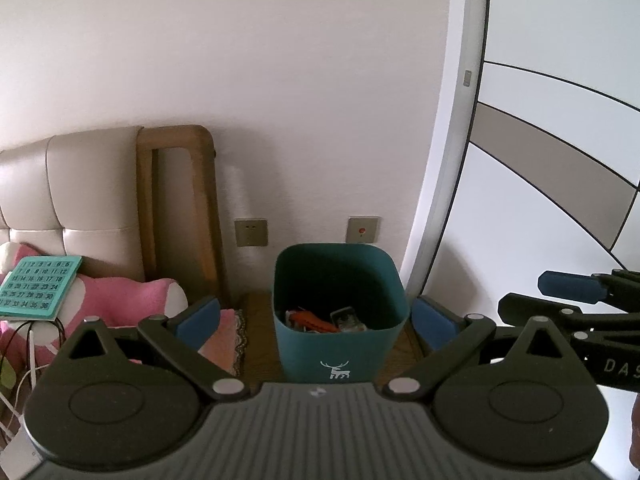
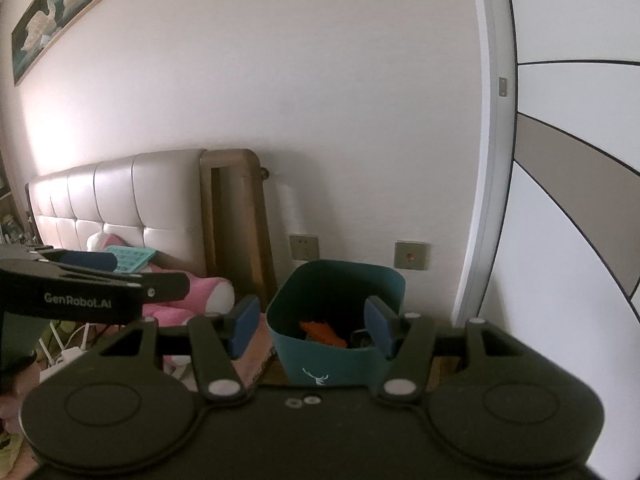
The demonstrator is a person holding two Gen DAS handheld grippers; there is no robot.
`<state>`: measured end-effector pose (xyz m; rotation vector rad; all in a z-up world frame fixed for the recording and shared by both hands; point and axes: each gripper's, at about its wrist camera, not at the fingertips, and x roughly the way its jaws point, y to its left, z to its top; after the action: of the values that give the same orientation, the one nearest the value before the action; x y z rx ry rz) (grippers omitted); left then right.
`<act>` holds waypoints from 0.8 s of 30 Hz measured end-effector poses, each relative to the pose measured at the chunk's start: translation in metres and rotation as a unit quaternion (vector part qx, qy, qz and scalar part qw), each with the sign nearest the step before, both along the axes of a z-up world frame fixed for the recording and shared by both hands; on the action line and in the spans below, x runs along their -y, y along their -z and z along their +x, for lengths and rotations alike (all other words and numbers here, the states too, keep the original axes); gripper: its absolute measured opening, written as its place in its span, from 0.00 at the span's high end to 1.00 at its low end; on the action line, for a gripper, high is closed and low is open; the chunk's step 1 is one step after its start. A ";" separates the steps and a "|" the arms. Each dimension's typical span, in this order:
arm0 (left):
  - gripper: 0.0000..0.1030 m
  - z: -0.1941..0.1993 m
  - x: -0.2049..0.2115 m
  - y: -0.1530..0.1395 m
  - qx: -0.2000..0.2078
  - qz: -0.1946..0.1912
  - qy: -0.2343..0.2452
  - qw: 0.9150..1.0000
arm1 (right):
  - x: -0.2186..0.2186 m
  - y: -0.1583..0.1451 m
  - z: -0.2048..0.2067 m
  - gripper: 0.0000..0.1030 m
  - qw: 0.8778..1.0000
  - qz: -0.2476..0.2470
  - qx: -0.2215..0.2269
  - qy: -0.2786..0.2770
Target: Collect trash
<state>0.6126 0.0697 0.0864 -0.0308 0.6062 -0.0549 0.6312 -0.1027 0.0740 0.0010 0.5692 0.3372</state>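
Both grippers are open and hold nothing. From the left wrist camera, the left gripper (image 1: pixel 316 320) has its blue pads (image 1: pixel 199 321) spread wide, and the teal trash bin (image 1: pixel 340 344) stands straight ahead between them, apart from both pads. The bin sits on a brown wooden surface (image 1: pixel 260 344) and has a white deer (image 1: pixel 335 369) printed on its front wall. Inside it lie an orange piece of trash (image 1: pixel 314 320) and a grey flat pack (image 1: pixel 346 317). To the right of this gripper, the right gripper (image 1: pixel 568 300) comes into view from the side, fingers apart.

From the right wrist camera, the right gripper (image 2: pixel 313 326) is also spread, but the bin (image 2: pixel 320 356) stands a little to its right, so the right pad (image 2: pixel 378 326) is seen over the bin's opening; whether it touches the rim I cannot tell. The orange trash (image 2: pixel 322 332) is visible here too. On the left side the left gripper (image 2: pixel 100 280) appears.

Behind the bin, two wall plates (image 1: pixel 251 233) are on the wall. To the left are a wooden frame (image 1: pixel 180 208), a padded headboard (image 1: pixel 68 200), pink bedding (image 1: pixel 124 300) and a teal number board (image 1: pixel 36 286). White cables (image 1: pixel 24 380) show only in the lower left corner. Only the right wrist view shows a framed picture (image 2: pixel 68 4) high on the wall. A white door (image 1: pixel 540 200) with a beige stripe is at the right.
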 end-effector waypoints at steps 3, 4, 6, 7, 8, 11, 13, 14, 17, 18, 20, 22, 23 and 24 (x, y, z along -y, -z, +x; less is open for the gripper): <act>0.00 0.000 -0.003 -0.001 -0.001 -0.005 -0.004 1.000 | 0.002 0.002 0.000 0.44 1.000 0.000 -0.002 0.004; 0.00 0.000 -0.004 -0.001 -0.001 -0.009 -0.005 1.000 | 0.003 0.003 0.000 0.44 1.000 0.001 -0.004 0.005; 0.00 -0.001 -0.005 0.000 -0.004 -0.010 -0.007 1.000 | 0.002 0.003 0.000 0.44 1.000 0.000 -0.006 0.006; 0.00 -0.001 -0.005 0.000 -0.004 -0.010 -0.007 1.000 | 0.002 0.003 0.000 0.44 1.000 0.000 -0.006 0.006; 0.00 -0.002 -0.005 -0.001 -0.004 -0.009 -0.007 1.000 | 0.002 0.002 -0.001 0.44 1.000 -0.001 -0.006 0.005; 0.00 -0.003 -0.005 -0.002 -0.005 -0.008 -0.007 1.000 | 0.001 0.001 -0.002 0.44 1.000 -0.001 -0.004 0.005; 0.00 -0.003 -0.006 -0.001 -0.005 -0.009 -0.007 1.000 | 0.002 -0.001 -0.001 0.44 1.000 0.001 -0.005 0.003; 0.00 -0.003 -0.006 -0.002 -0.005 -0.010 -0.008 1.000 | 0.003 -0.001 -0.001 0.44 1.000 0.000 -0.005 0.002; 0.00 -0.004 -0.006 -0.004 -0.004 -0.011 -0.011 1.000 | 0.004 -0.001 -0.001 0.44 1.000 -0.001 -0.005 0.001; 0.00 -0.005 -0.006 -0.004 -0.003 -0.010 -0.011 1.000 | 0.004 -0.001 -0.001 0.44 1.000 -0.001 -0.006 0.001; 0.00 -0.006 -0.005 -0.005 -0.003 -0.011 -0.011 1.000 | 0.005 -0.002 -0.001 0.44 1.000 -0.001 -0.006 0.002; 0.00 -0.007 -0.005 -0.006 -0.002 -0.011 -0.011 1.000 | 0.005 -0.002 -0.001 0.44 1.000 0.000 -0.006 0.001; 0.00 -0.008 -0.005 -0.006 -0.002 -0.010 -0.011 1.000 | 0.006 -0.002 -0.001 0.44 1.000 0.000 -0.006 0.001; 0.00 -0.009 -0.005 -0.007 -0.002 -0.010 -0.010 1.000 | 0.006 -0.002 -0.001 0.44 1.000 0.000 -0.006 0.002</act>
<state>0.6040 0.0744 0.0931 -0.0566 0.6092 -0.0414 0.6302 -0.1085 0.0762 0.0035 0.5820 0.3331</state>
